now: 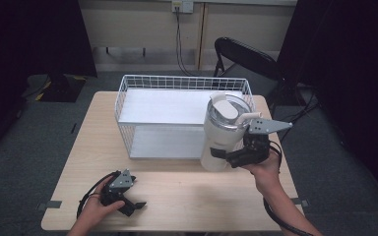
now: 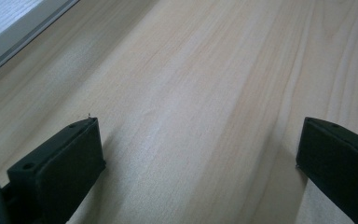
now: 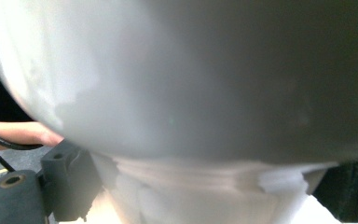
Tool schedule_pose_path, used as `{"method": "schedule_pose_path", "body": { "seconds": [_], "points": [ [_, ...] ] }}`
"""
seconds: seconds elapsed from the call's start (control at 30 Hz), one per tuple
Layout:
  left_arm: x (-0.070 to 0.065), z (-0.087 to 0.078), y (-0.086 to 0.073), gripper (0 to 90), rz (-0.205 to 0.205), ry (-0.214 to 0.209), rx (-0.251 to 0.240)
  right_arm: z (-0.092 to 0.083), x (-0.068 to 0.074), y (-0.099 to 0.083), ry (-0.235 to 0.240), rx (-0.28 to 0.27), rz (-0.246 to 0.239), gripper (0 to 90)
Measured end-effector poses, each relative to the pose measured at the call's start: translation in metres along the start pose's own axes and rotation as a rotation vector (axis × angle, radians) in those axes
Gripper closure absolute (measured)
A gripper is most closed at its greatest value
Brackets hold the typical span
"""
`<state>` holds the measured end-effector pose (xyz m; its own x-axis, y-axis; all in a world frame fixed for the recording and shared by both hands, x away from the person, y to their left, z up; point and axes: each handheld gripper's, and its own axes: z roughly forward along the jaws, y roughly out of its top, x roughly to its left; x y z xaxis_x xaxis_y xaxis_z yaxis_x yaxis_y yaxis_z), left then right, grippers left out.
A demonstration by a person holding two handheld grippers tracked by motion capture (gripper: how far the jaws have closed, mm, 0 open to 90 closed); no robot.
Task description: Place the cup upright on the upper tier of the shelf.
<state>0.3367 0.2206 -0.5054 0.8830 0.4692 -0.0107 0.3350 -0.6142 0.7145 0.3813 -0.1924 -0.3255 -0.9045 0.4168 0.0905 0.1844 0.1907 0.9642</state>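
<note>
Right gripper (image 1: 224, 156) clamps the smooth white tumbler (image 1: 221, 132); left gripper (image 1: 134, 199) gapes wide over pale woodgrain table (image 1: 187, 191)

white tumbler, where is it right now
In the high view the white tumbler stands at the table's right side, against the wire basket's front right corner, clamped by the right gripper.

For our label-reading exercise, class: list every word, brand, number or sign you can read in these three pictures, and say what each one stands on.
No text can be read in these pictures.
White tumbler: plain white body and lid, held by the right gripper; no print shows, and the right gripper view is close and blurred.
Wire basket: no label.
Table: bare wood grain under the open left gripper.
Wall socket: too small to tell any marking.
</note>
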Motion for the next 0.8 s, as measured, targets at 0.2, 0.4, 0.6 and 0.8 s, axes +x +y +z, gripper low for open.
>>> {"method": "schedule_pose_path", "body": {
  "seconds": [0.2,0.4,0.6,0.8],
  "points": [
    [0.0,0.0,0.0,0.0,0.0,0.0,0.0,0.001,-0.002,0.012,-0.007,0.011,-0.003,10.2],
    [0.0,0.0,0.0,0.0,0.0,0.0,0.0,0.003,-0.005,0.025,-0.012,0.002,-0.006,10.2],
    [0.0,0.0,0.0,0.0,0.0,0.0,0.0,0.007,-0.007,0.038,-0.019,0.004,-0.007,10.2],
    [0.0,0.0,0.0,0.0,0.0,0.0,0.0,0.013,-0.008,0.05,-0.021,0.013,-0.011,10.2]
  ]
}}
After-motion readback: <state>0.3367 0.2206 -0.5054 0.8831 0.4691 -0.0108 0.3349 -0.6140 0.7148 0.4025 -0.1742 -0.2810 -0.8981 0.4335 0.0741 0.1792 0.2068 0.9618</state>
